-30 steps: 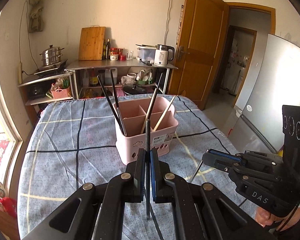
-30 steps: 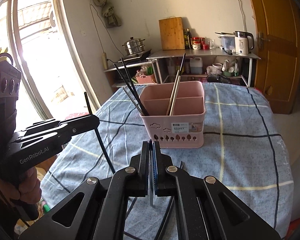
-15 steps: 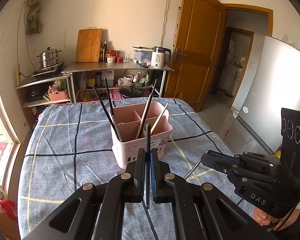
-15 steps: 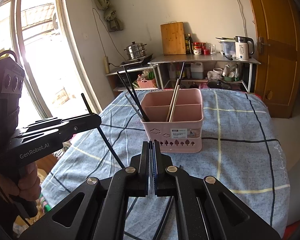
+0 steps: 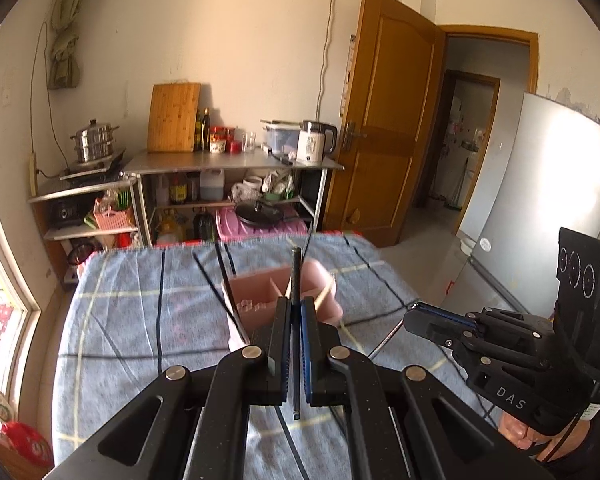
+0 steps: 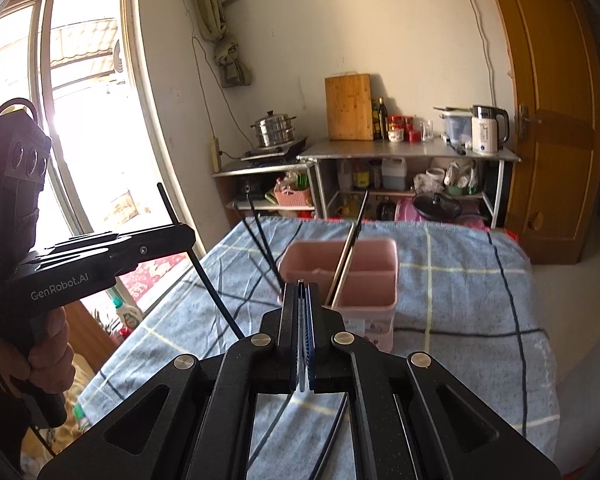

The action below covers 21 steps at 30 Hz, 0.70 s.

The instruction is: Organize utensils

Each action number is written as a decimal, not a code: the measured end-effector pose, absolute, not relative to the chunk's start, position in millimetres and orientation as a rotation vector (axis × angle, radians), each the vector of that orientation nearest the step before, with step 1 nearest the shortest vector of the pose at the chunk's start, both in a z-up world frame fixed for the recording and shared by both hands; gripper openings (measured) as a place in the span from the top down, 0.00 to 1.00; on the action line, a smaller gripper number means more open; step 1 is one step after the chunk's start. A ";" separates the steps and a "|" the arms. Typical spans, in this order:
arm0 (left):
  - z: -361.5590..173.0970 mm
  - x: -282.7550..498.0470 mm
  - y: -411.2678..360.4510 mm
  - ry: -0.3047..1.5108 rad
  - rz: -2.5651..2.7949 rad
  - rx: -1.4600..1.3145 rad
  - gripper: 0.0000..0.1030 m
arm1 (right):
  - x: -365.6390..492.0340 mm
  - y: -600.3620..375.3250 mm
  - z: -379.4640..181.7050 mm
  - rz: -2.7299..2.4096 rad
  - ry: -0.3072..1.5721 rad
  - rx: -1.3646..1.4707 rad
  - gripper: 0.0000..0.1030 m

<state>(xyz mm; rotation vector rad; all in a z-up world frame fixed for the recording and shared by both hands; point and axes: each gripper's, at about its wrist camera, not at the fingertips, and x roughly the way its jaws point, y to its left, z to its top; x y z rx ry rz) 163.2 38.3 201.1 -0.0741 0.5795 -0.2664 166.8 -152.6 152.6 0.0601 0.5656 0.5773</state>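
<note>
A pink divided basket (image 5: 256,300) stands on the blue checked tablecloth (image 5: 140,320). Black chopsticks (image 6: 262,248) lean in its left compartment and pale ones (image 6: 344,264) in another. My left gripper (image 5: 296,300) is shut on a black chopstick (image 5: 296,272), held upright above the cloth in front of the basket. Seen from the right wrist, that left gripper (image 6: 186,236) is to the left of the basket (image 6: 372,276). My right gripper (image 6: 301,286) is shut on a thin silvery chopstick (image 5: 384,344), which hangs down-left from the right gripper (image 5: 410,316).
Behind the table stand a metal shelf (image 5: 228,164) with a kettle (image 5: 312,142), a cutting board and a steamer pot (image 5: 94,146). A wooden door (image 5: 384,140) and a fridge (image 5: 540,200) are on the right, a window (image 6: 80,120) on the left.
Both grippers have risen with their chopsticks held, so the basket sits lower and partly behind the fingers in both views. Neither grip has changed.
</note>
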 end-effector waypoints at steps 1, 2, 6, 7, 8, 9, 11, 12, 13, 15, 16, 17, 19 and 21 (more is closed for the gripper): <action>206.3 167.2 40.1 0.572 -0.265 -0.077 0.96 | 169.3 -152.2 155.9 0.575 0.557 0.058 0.97; 211.7 171.2 41.5 0.564 -0.264 -0.081 0.96 | 173.2 -151.7 161.8 0.572 0.543 0.058 0.97; 226.3 186.9 45.6 0.548 -0.257 -0.088 0.96 | 184.4 -149.0 177.9 0.564 0.508 0.052 0.97; 229.7 191.0 46.6 0.543 -0.255 -0.088 0.96 | 187.0 -148.5 180.7 0.563 0.502 0.051 0.97; 232.9 195.8 47.3 0.538 -0.252 -0.089 0.96 | 191.1 -146.9 184.7 0.561 0.492 0.047 0.97; 235.1 200.2 48.0 0.537 -0.250 -0.091 0.96 | 193.9 -145.8 186.8 0.559 0.487 0.043 0.97; 238.8 208.9 48.4 0.531 -0.244 -0.087 0.96 | 201.6 -143.9 191.7 0.552 0.478 0.042 0.97; 239.7 211.9 48.3 0.527 -0.240 -0.083 0.96 | 204.5 -143.3 193.5 0.551 0.474 0.043 0.97; 240.2 215.6 48.3 0.526 -0.236 -0.080 0.96 | 208.4 -142.6 195.6 0.548 0.469 0.046 0.97; 240.9 222.4 48.9 0.523 -0.228 -0.076 0.96 | 213.4 -141.7 197.3 0.544 0.464 0.050 0.97; 241.1 225.2 49.8 0.519 -0.224 -0.075 0.96 | 216.8 -140.8 197.8 0.542 0.462 0.052 0.97; 240.5 227.8 50.6 0.517 -0.221 -0.078 0.96 | 219.3 -140.0 198.1 0.540 0.462 0.052 0.97; 238.7 232.7 52.7 0.516 -0.215 -0.082 0.96 | 223.3 -138.2 196.4 0.538 0.463 0.050 0.97; 234.3 236.8 53.2 0.516 -0.209 -0.080 0.96 | 227.9 -134.8 191.6 0.532 0.471 0.043 0.97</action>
